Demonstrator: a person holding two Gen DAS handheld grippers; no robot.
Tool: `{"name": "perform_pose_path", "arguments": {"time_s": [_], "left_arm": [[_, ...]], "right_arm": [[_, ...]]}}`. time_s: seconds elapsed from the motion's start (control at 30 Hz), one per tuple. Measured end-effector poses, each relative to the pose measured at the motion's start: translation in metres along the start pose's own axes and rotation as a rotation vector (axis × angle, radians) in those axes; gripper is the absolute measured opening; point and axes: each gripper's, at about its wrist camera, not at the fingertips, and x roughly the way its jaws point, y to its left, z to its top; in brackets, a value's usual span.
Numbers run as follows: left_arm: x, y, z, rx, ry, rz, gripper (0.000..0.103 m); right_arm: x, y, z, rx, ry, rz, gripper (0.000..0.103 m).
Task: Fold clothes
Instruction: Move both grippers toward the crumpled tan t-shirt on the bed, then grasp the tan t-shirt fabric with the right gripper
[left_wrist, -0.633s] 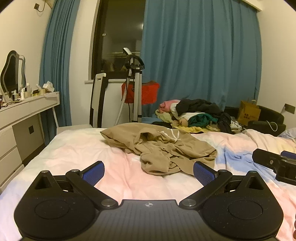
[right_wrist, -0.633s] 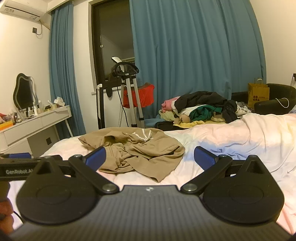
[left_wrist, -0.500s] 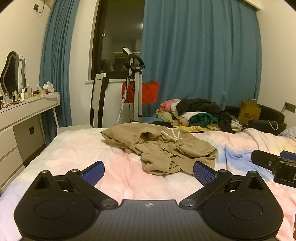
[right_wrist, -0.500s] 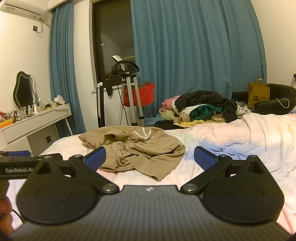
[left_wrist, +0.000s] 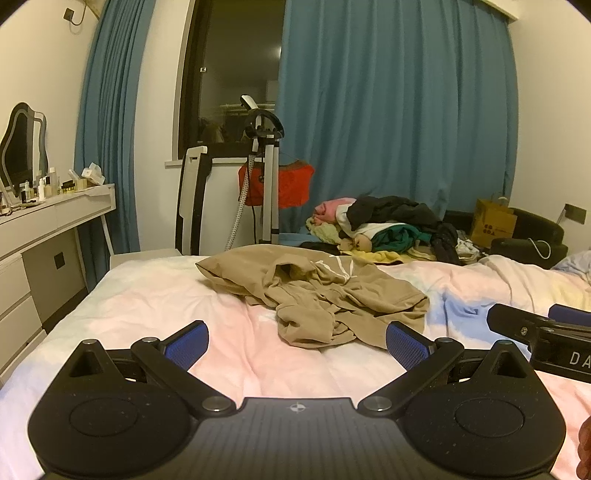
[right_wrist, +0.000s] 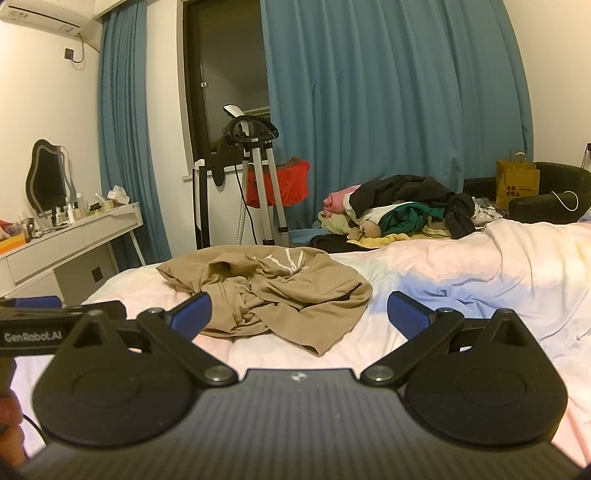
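Note:
A crumpled tan garment (left_wrist: 314, 291) with white drawstrings lies in a heap on the pastel bed cover (left_wrist: 155, 302), a little beyond both grippers. My left gripper (left_wrist: 295, 345) hovers over the bed's near side, open wide, blue pads empty, with the garment's near edge just ahead. In the right wrist view the same tan garment (right_wrist: 273, 291) lies ahead and slightly left of my right gripper (right_wrist: 299, 314), which is open and holds nothing. The right gripper's black body (left_wrist: 535, 332) shows at the left view's right edge.
Several mixed clothes sit in a pile (left_wrist: 388, 229) at the bed's far side. A garment steamer on a stand (left_wrist: 264, 177) and a red cloth stand by the window. A white dressing table with a mirror (left_wrist: 48, 218) runs along the left wall. A yellow paper bag (left_wrist: 493, 223) rests on a dark armchair.
Both grippers have crept slightly forward toward the tan garment; both stay open and empty.

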Motion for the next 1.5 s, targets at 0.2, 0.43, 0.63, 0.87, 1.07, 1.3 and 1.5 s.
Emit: {"name": "perform_pose_path", "arguments": {"time_s": [0.2, 0.43, 0.63, 0.87, 1.07, 1.3, 1.5], "left_arm": [[0.0, 0.0, 0.0, -0.002, 0.0, 0.001, 0.103], [0.001, -0.001, 0.0, -0.004, 0.008, -0.007, 0.103], [0.002, 0.005, -0.001, -0.044, 0.033, -0.065, 0.103], [0.007, 0.005, -0.002, -0.046, 0.043, -0.047, 0.103], [0.025, 0.01, 0.007, -0.071, 0.096, -0.063, 0.103], [0.108, 0.018, 0.03, -0.083, 0.237, -0.102, 0.101], [0.209, 0.03, 0.022, -0.166, 0.334, -0.108, 0.091]], "right_arm": [[0.0, 0.0, 0.001, -0.002, 0.008, 0.0, 0.103], [-0.001, 0.001, 0.002, -0.004, 0.008, -0.002, 0.103], [-0.006, -0.003, 0.007, 0.033, -0.035, 0.007, 0.103], [-0.014, -0.009, 0.012, 0.075, -0.097, 0.013, 0.103], [-0.013, -0.01, 0.019, 0.058, -0.116, 0.018, 0.103], [0.029, -0.021, 0.05, 0.035, 0.02, 0.059, 0.103], [0.077, -0.036, 0.026, 0.104, 0.111, 0.079, 0.103]]}}
